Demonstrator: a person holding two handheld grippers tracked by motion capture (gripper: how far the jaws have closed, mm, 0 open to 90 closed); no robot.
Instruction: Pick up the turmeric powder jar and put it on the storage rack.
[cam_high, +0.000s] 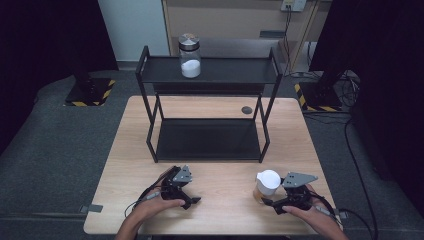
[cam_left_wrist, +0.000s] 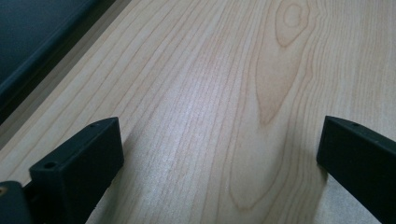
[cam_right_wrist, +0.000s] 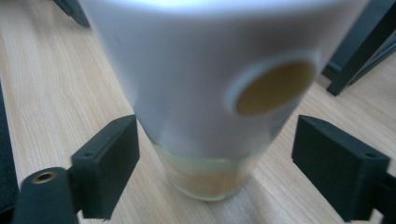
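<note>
Jar (cam_right_wrist: 205, 93) white-wrapped, lettering unreadable

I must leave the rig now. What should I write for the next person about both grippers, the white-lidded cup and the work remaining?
Left gripper: open, nothing between the jaws, low over bare table at the front left.
Right gripper: the jaws stand on either side of the white-lidded cup, but the pads do not press on it; open.
Cup: upright on the table at the front right, not lifted.
Jar of white powder: on the top level of the black shelf; the lower level is bare.
Done: right gripper is placed around the cup.
Left: probably to close on the cup and carry it, perhaps to the shelf.
</note>
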